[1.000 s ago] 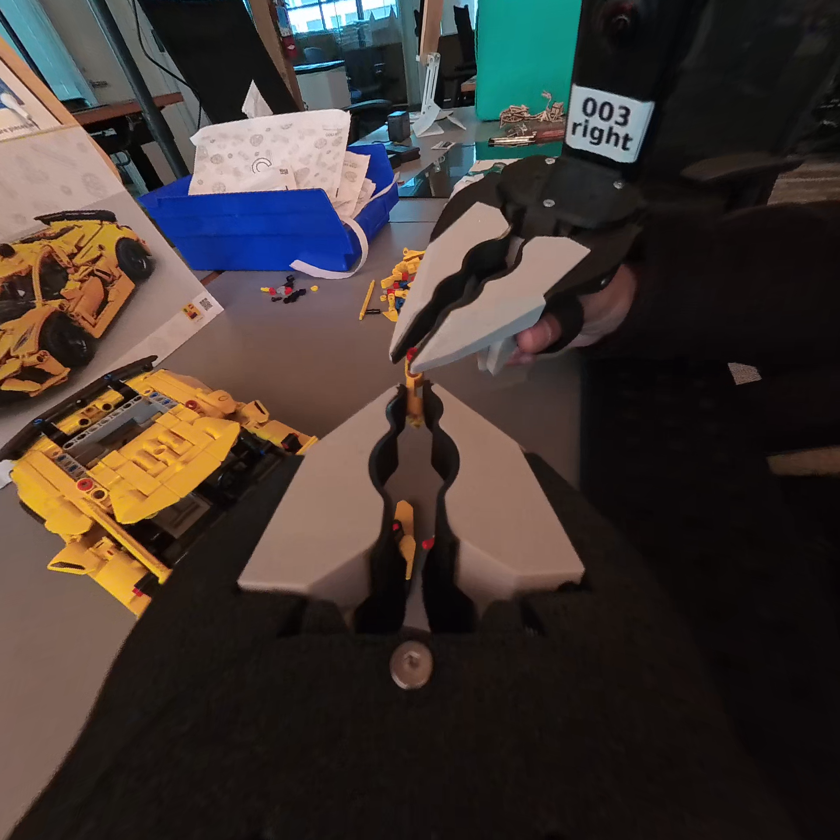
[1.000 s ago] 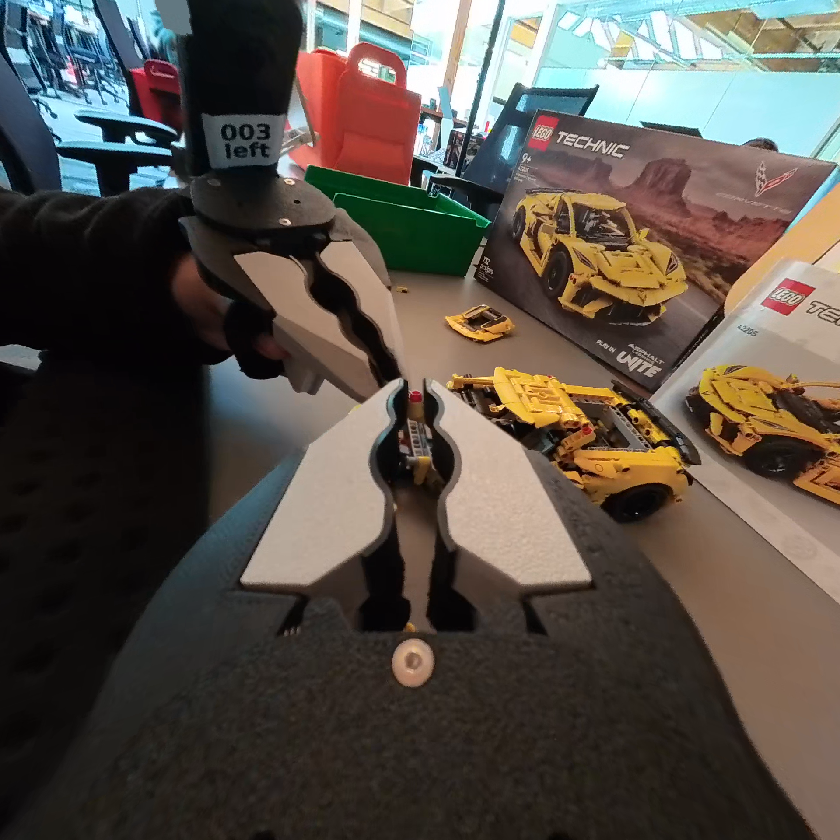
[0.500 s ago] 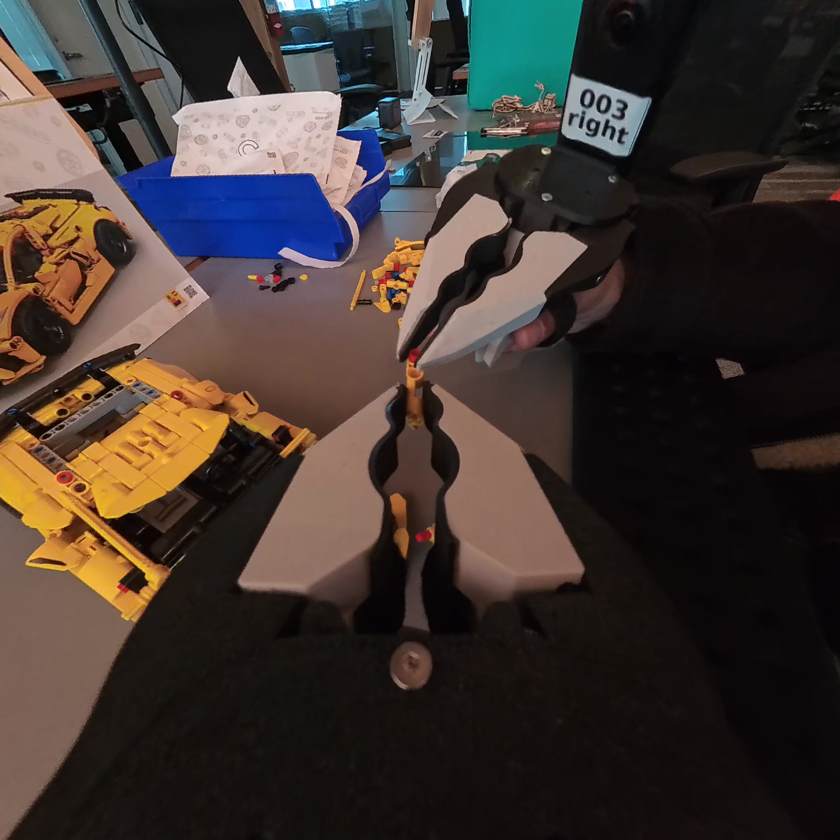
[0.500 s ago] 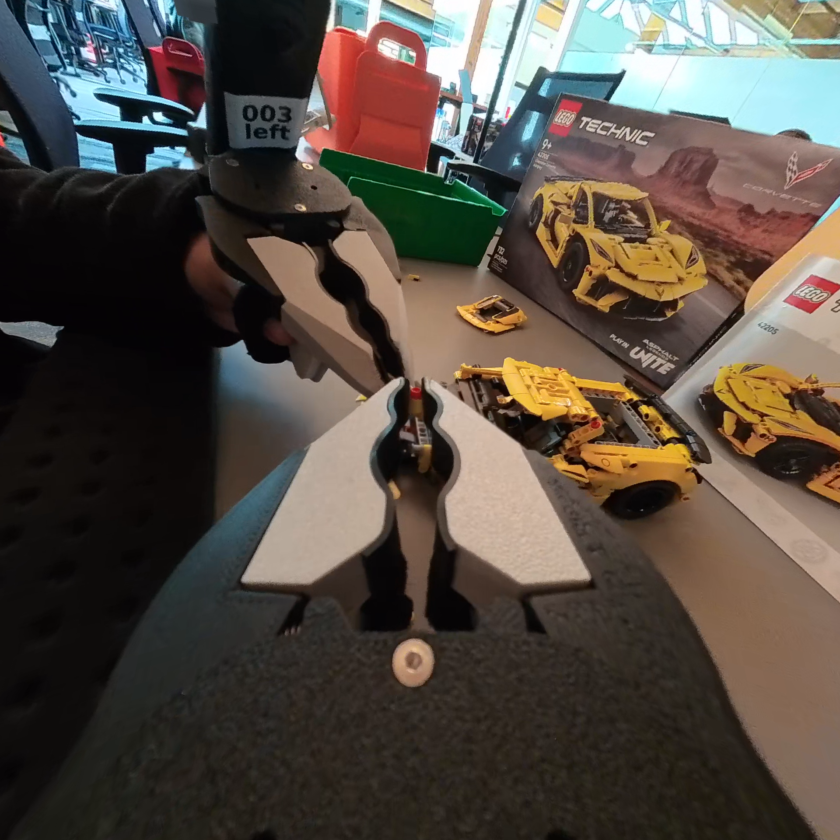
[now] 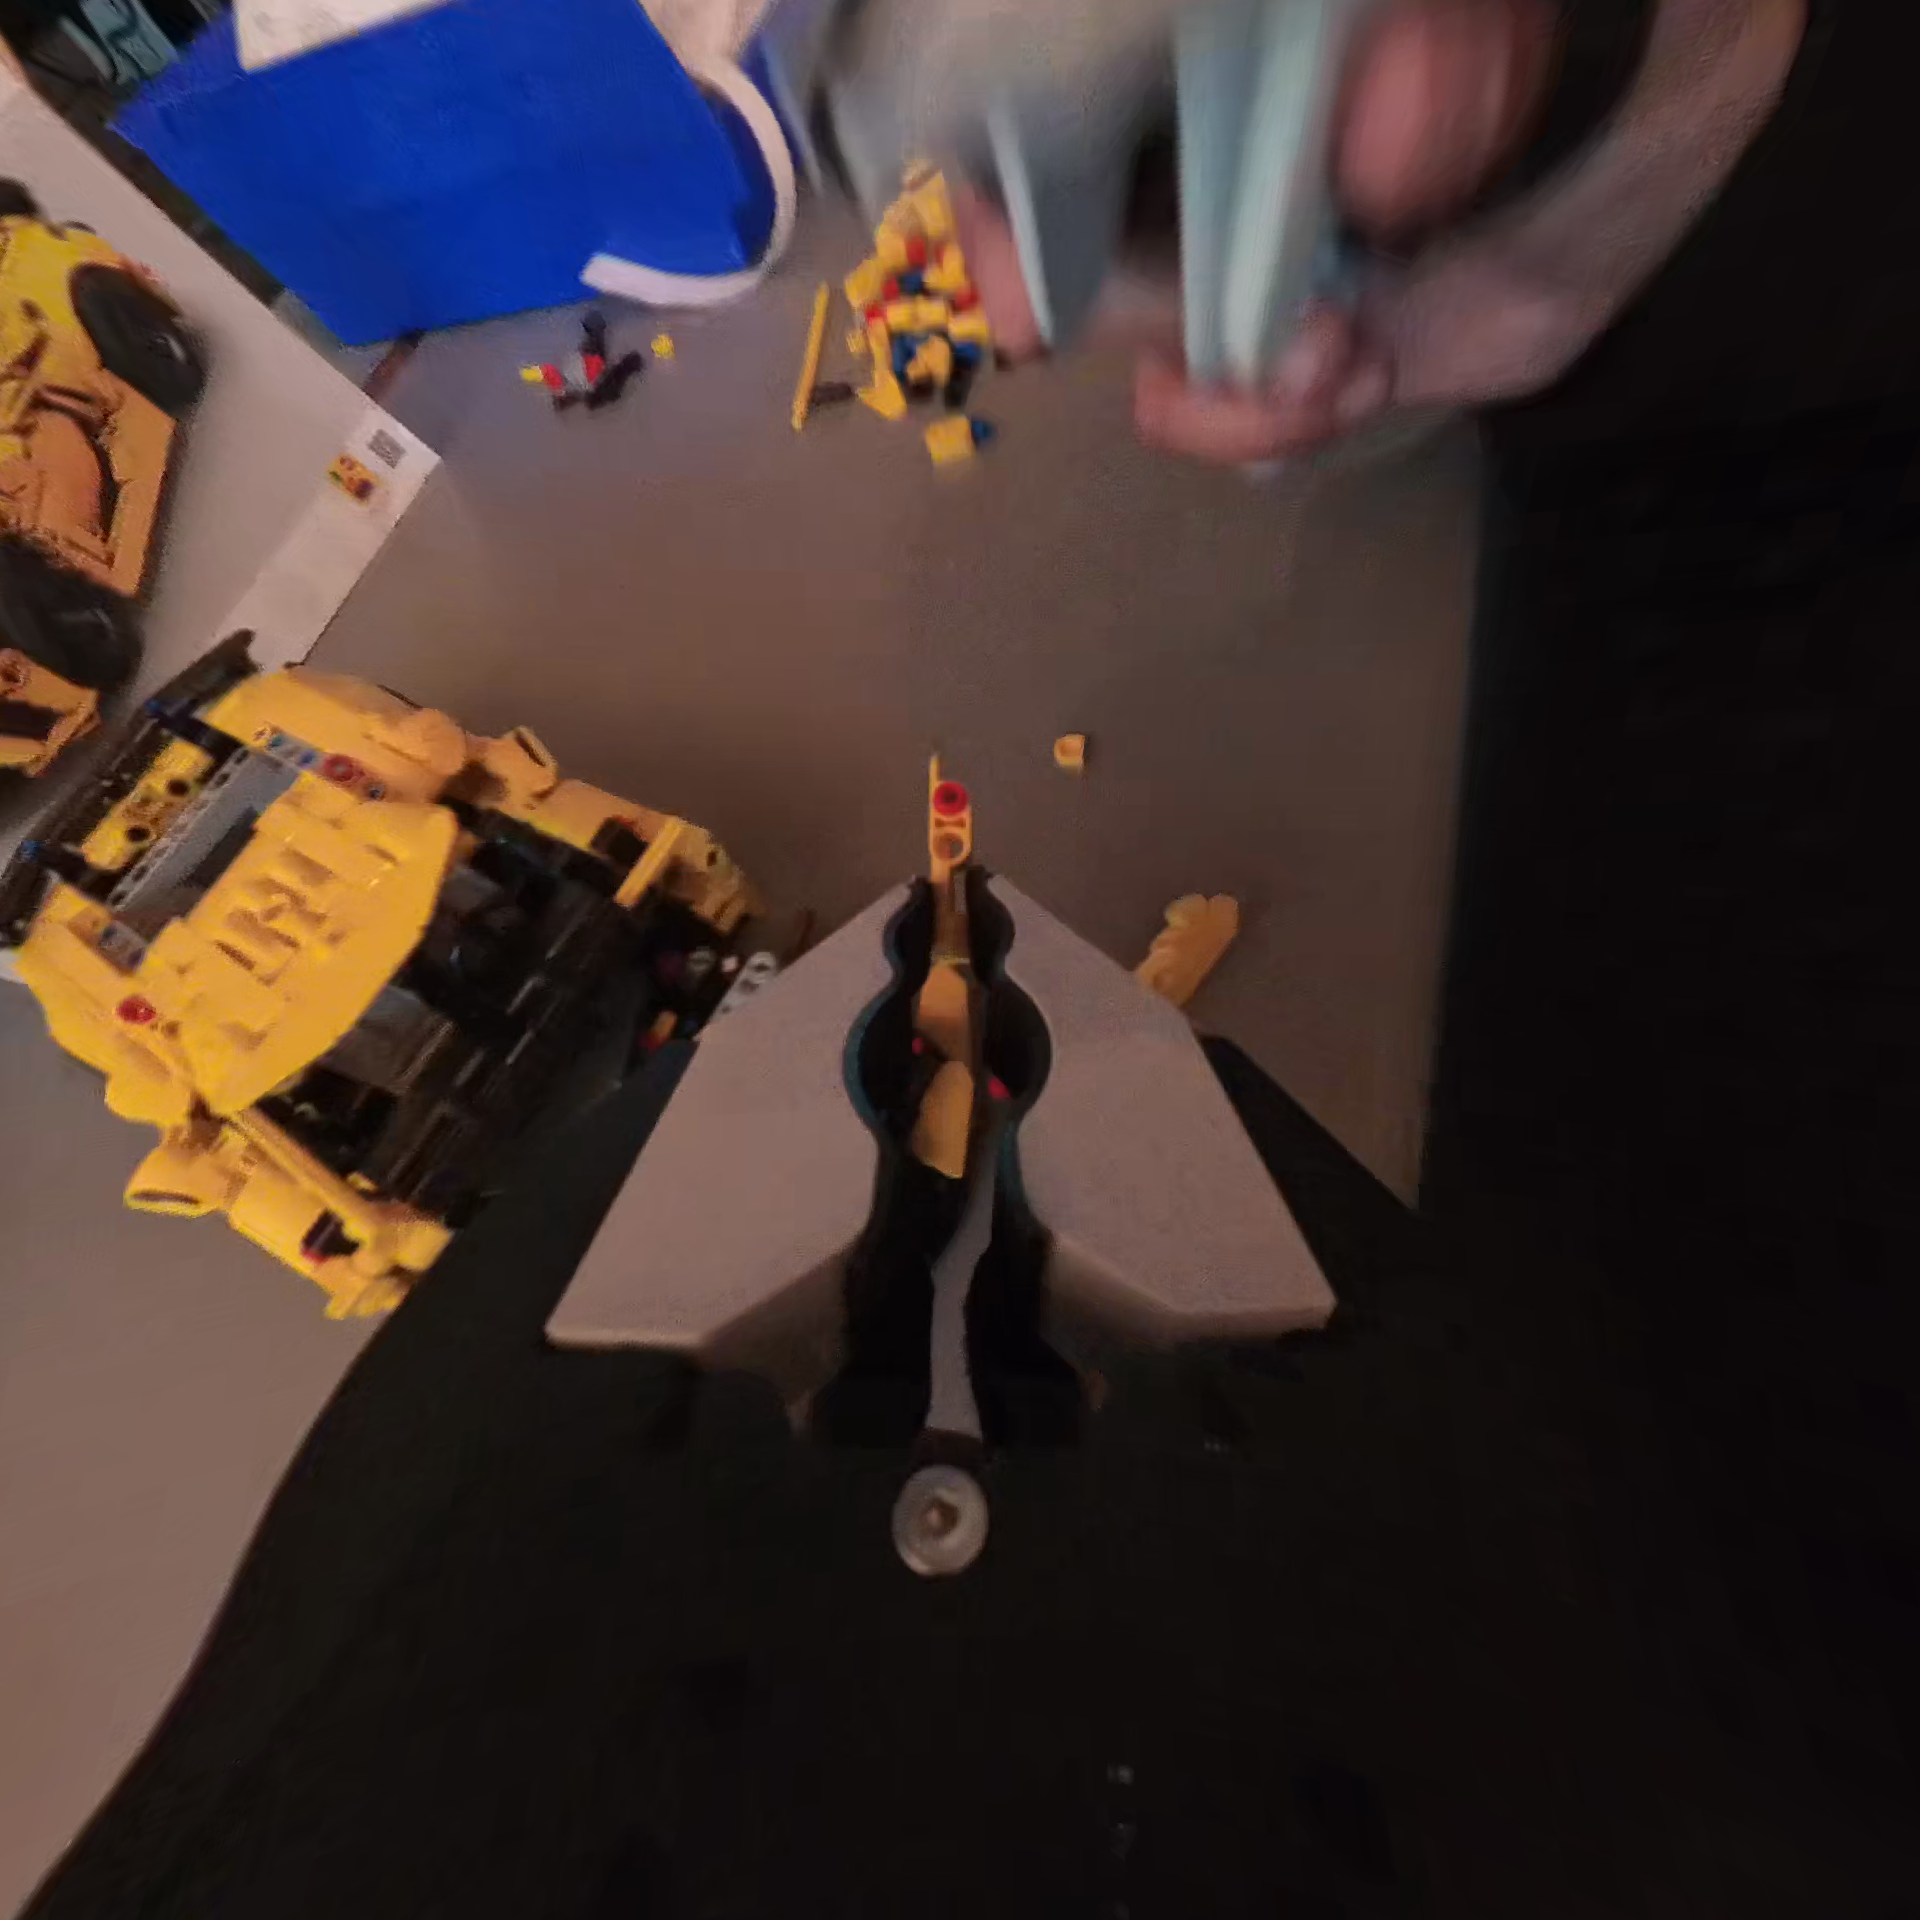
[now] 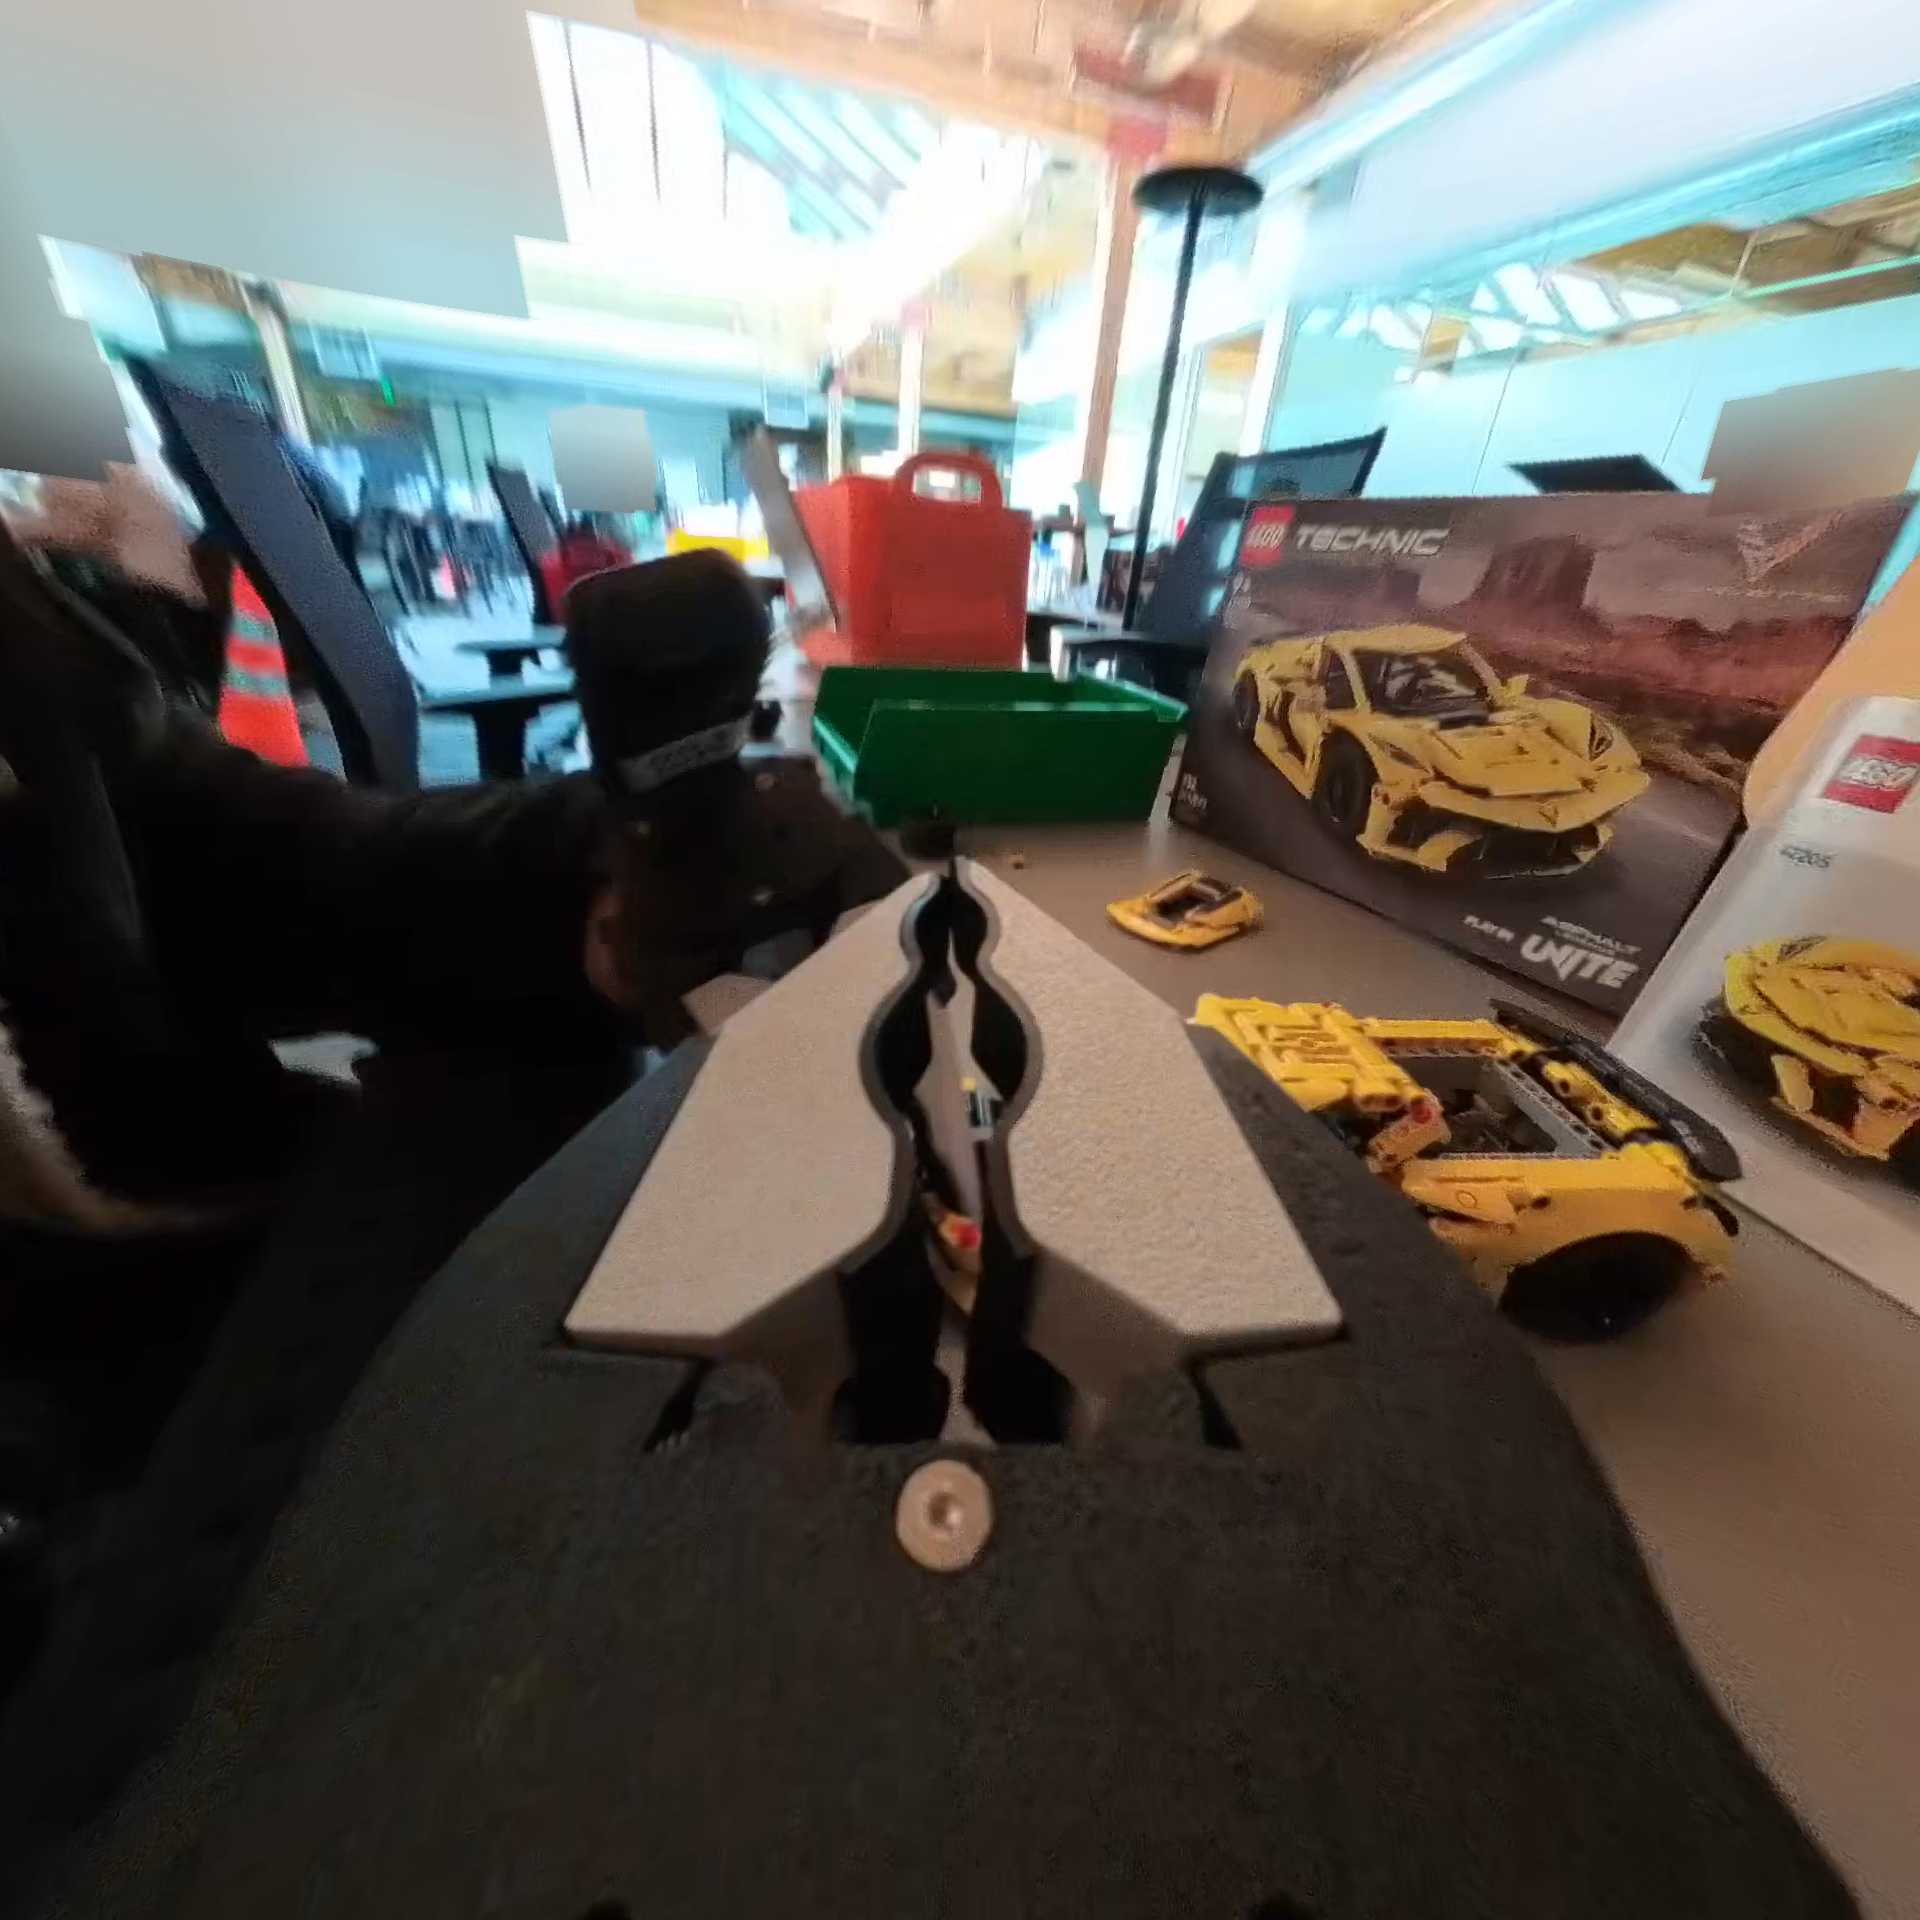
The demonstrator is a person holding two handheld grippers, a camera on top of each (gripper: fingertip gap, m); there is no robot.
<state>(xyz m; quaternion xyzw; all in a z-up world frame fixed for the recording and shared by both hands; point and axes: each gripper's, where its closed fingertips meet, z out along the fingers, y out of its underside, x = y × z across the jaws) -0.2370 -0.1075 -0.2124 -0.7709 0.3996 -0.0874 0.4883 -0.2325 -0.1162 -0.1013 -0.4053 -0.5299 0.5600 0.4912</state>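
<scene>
One thin yellow brick piece [image 5: 948, 847], tipped with a red pin, is gripped between the closed fingers of the left gripper [image 5: 951, 883] and pointed down at the grey table [image 5: 644, 623]. To its left one partly built yellow model car [image 5: 312, 966] is seen; two small yellow parts [image 5: 1190, 940] lie just right of and just beyond the fingertips. Ahead, one heap of loose bricks [image 5: 920, 322] and one blue bin [image 5: 436, 156] are shown. The right gripper [image 6: 951, 883] is pressed closed at its tips; whether anything is pinched there cannot be told. To its right stand one green bin [image 6: 997, 743] and one printed box [image 6: 1507, 727].
</scene>
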